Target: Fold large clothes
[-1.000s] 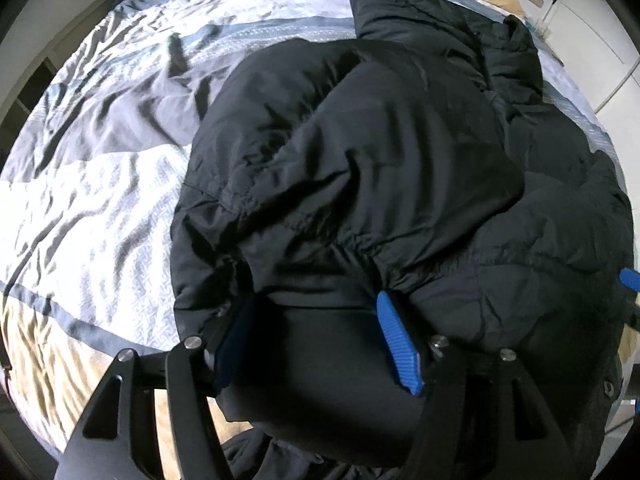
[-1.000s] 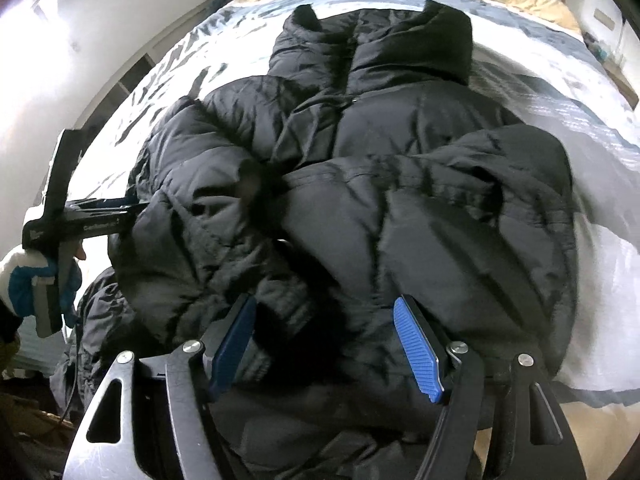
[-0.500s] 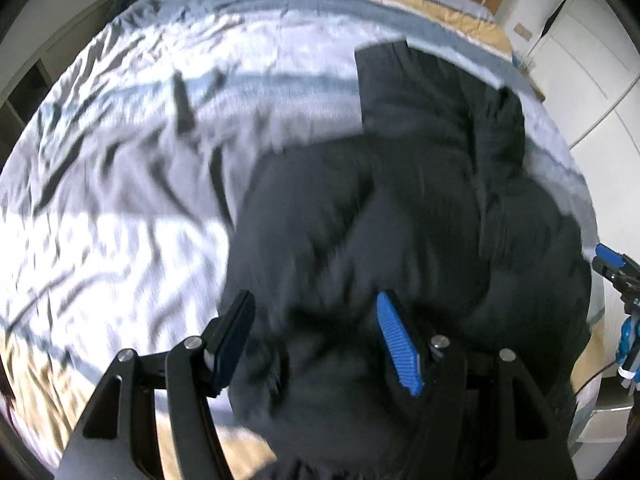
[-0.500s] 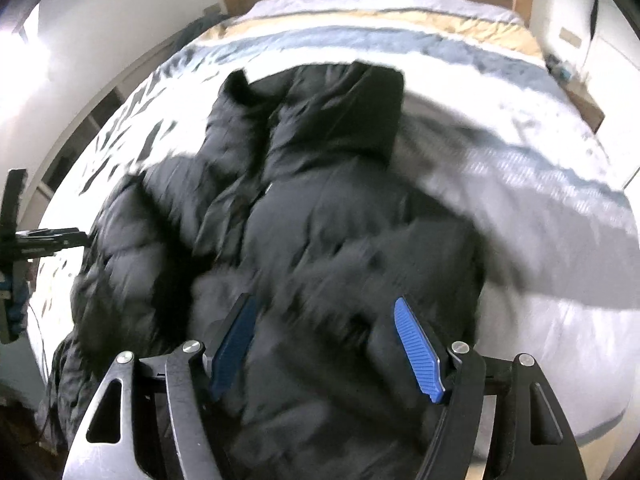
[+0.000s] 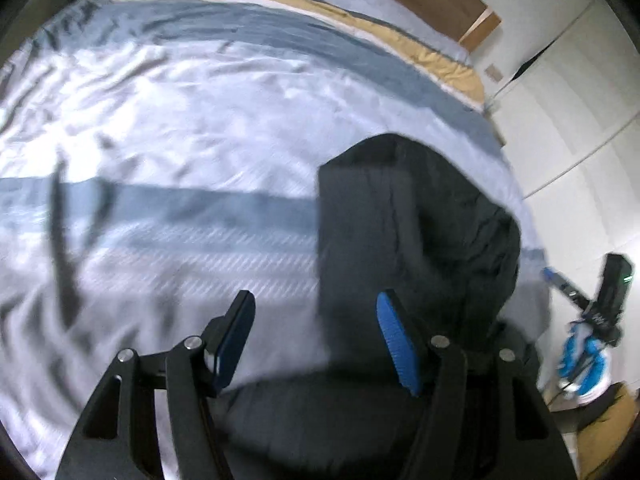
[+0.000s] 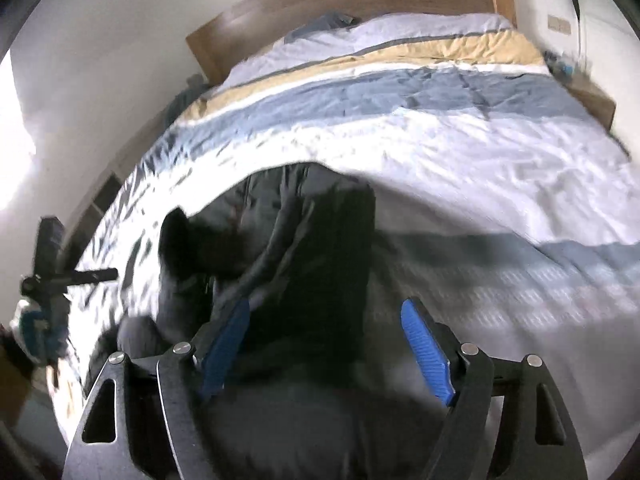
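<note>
- Your left gripper [image 5: 316, 340] hangs above the bed with its blue-padded fingers [image 5: 396, 344] spread wide and nothing between them; the right pad sits over the dark jacket, the left pad over pale bedding.
- Your right gripper [image 6: 326, 346] is likewise spread wide and holds nothing; its left pad lies over the jacket, its right pad over the cover.
- The black puffer jacket [image 5: 408, 216] lies on the near part of the bed, toward the bed's right-hand edge in the left wrist view, its collar end pointing up the bed toward the headboard.
- In the right wrist view the same jacket [image 6: 312, 240] fills the lower middle of the frame, bunched and blurred, with a dark lump of fabric jutting out on its left side.
- The striped duvet [image 5: 192, 128] under it runs in bands of white, blue-grey and tan, creased across most of its width.
- The wooden headboard [image 6: 340, 4] stands at the far end against a white wall.
- White cupboard doors [image 5: 580, 120] line the right side of the left wrist view.
- Each camera catches the opposite gripper at the frame's edge, held in a blue-and-white gloved hand [image 5: 584, 360]; both frames are smeared by motion, so fine detail on the jacket cannot be made out.
</note>
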The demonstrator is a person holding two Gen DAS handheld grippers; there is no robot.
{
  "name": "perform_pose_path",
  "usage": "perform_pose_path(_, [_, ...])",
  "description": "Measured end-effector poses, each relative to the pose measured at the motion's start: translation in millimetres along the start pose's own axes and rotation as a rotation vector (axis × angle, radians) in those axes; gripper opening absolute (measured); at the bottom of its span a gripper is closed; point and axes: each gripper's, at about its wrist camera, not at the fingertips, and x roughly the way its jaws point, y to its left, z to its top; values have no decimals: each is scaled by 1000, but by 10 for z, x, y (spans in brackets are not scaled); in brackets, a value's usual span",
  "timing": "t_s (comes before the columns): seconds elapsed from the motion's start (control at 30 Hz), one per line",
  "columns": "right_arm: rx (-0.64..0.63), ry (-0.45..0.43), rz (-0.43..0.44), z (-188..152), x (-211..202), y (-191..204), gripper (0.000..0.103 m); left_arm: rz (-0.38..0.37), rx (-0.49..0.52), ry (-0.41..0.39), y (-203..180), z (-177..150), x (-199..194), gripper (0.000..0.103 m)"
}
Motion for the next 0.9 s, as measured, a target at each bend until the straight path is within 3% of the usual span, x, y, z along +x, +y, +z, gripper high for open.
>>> perform_pose_path(0.1, [58, 3, 75, 200, 355, -119, 81, -78, -66, 1, 80, 204, 353, 62])
perform_pose_path(0.4, [191, -3, 112, 434, 1050, -286, 82, -223, -243, -26, 202, 388, 1057, 62])
perform_pose_path(0.57, [228, 38, 116, 471, 1281, -313, 79, -247, -321, 0, 191, 381, 1310, 62])
perform_pose_path(0.63, [225, 66, 94, 471, 1363, -280, 61, -223, -330, -19, 149, 346, 1319, 60])
perform_pose_path(0.67, [215, 78, 80, 467, 1392, -257, 46, -212, -331, -26, 135, 337, 1322, 59])
perform_pose_path(0.7, [198, 95, 58, 469, 1411, -218, 34, -203, -325, -25, 92, 332, 1325, 41])
perform_pose_path(0.73, [188, 97, 49, 466, 1403, -208, 29, -186, -309, -16, 41, 332, 1336, 20])
perform_pose_path(0.8, [170, 88, 35, 474, 1321, -158, 22, -143, -268, -24, -53, 335, 1313, 12])
perform_pose_path(0.9, [149, 78, 16, 463, 1148, -86, 19, -100, -222, -53, -179, 302, 1174, 8])
